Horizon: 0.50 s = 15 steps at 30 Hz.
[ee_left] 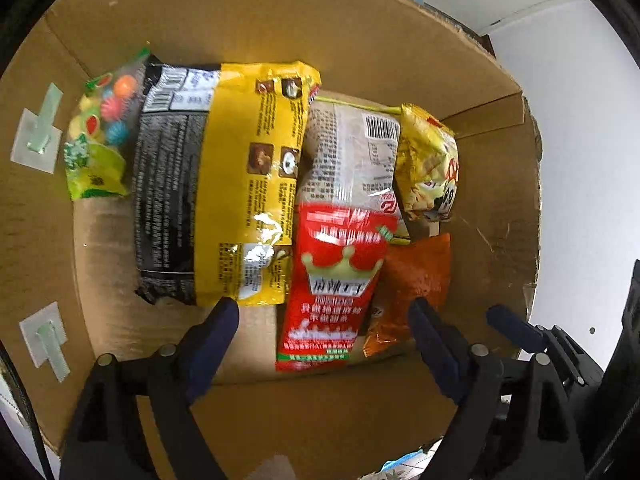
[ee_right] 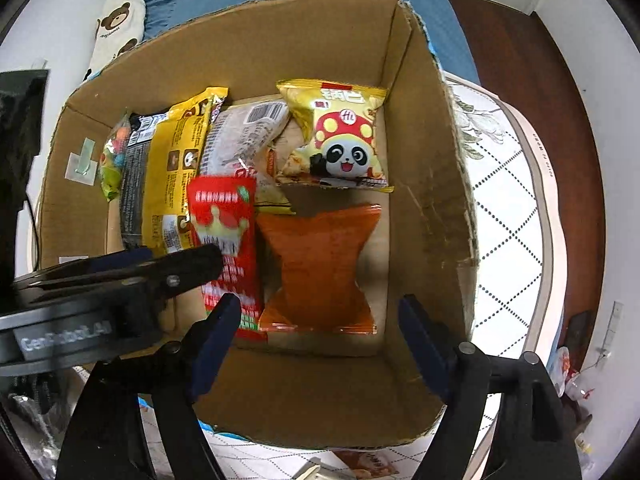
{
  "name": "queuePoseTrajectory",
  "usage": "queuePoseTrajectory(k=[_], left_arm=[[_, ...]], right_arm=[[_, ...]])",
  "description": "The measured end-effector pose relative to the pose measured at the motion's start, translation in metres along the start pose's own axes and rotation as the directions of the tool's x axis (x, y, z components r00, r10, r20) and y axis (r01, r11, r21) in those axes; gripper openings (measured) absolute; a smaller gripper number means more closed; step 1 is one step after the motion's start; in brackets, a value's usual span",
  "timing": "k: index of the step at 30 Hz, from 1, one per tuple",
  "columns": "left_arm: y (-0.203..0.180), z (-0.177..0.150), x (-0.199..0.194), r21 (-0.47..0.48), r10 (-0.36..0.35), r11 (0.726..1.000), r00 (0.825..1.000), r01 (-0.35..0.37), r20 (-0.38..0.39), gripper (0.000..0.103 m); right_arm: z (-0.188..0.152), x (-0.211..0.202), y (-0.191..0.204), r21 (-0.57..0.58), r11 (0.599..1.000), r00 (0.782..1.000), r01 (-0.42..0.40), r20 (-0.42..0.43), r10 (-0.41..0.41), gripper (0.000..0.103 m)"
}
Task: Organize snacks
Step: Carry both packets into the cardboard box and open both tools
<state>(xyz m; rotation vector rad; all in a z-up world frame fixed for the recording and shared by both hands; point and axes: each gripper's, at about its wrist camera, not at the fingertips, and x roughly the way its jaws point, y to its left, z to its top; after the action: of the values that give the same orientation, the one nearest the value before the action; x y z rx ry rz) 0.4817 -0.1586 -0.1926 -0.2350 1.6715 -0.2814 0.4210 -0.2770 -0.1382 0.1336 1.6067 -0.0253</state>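
The cardboard box (ee_right: pixel 424 168) stands open on a quilted bed (ee_right: pixel 516 216) and takes up most of both views. Inside, largest first: a yellow-and-black packet (ee_left: pixel 208 184) lies left of centre; a pale printed packet (ee_left: pixel 348 156) sits beside it, partly under a red crown packet (ee_left: pixel 332 280); an orange packet (ee_right: pixel 316 268) lies flat to the right; a yellow panda packet (ee_right: pixel 340 136) rests beyond it near the far wall; a small green candy bag (ee_left: pixel 96 136) is tucked against the left wall.

The left gripper (ee_left: pixel 324 320) hangs over the red crown packet, jaws spread wide, gripping nothing. The right gripper (ee_right: pixel 320 316) hovers over the orange packet, equally wide and empty.

Judgement: the snacks are boxed but the red packet overlaps its neighbour. Straightening it calls for a low, square descent, gripping one edge only, and sliding it clear without dragging adjacent packets.
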Motion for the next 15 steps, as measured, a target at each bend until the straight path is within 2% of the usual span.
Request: queuePoseTrajectory(k=[4,9,15], left_arm=[[0.005,-0.001,-0.013,0.019,0.037,0.999,0.998,-0.038,0.041,0.086],[0.011,-0.020,-0.039,0.041,0.095,0.994,0.985,-0.102,0.141,0.086],[0.016,-0.049,-0.071,0.066,0.164,0.980,0.944,-0.190,0.285,0.086]], right_arm=[[-0.002,-0.001,-0.003,0.016,1.000,1.000,-0.002,0.012,0.002,0.083],[-0.010,-0.013,-0.002,0.016,1.000,0.999,-0.001,0.048,0.000,0.083],[-0.028,-0.033,0.001,0.011,1.000,0.992,-0.002,0.124,0.001,0.083]])
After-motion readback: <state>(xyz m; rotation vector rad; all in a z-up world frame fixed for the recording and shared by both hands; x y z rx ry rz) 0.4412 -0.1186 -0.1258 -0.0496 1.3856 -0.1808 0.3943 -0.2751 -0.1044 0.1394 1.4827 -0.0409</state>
